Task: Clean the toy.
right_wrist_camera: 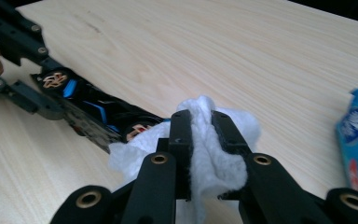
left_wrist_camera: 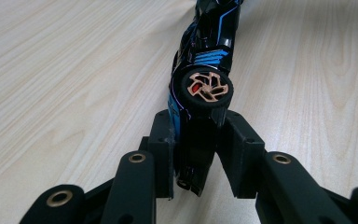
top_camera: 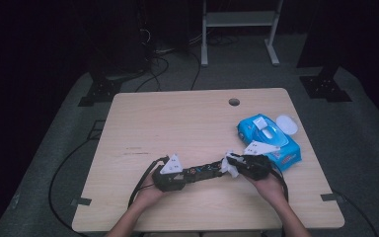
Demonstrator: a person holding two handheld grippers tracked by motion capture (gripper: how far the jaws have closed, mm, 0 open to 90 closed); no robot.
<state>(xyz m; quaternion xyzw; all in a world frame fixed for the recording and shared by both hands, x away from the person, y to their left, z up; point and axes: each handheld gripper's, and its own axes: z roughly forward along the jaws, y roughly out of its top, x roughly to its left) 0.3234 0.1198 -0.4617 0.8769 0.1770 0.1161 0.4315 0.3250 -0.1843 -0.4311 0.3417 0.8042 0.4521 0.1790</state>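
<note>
Bench point(top_camera: 177, 118): light wood top; the far half and the left side lie bare, with a round hole point(top_camera: 234, 102) near the far edge.
Work zone: both grippers sit in the near half, close to the near edge; bare wood lies to their left.
Left gripper point(top_camera: 185, 177): fingers pinch the rear of the toy car, one on each side, just behind a wheel.
Toy car point(left_wrist_camera: 204, 56): black with blue stripes and copper-coloured wheels; it lies between the two grippers, pointing away from the left gripper toward the right one.
Right gripper point(top_camera: 232, 165): fingers pressed together on the white wipe point(right_wrist_camera: 214, 140), which bunches between and around them.
Wipe contact: the wipe lies against the end of the toy car away from the left gripper.
Wipe pack point(top_camera: 271, 140): blue soft pack, near the right edge of the bench, just beside the right gripper; its white lid point(top_camera: 286, 123) stands flipped open.
Pack contents: cannot tell from these views.
Beyond the bench: grey floor with cables on the left and far sides.
</note>
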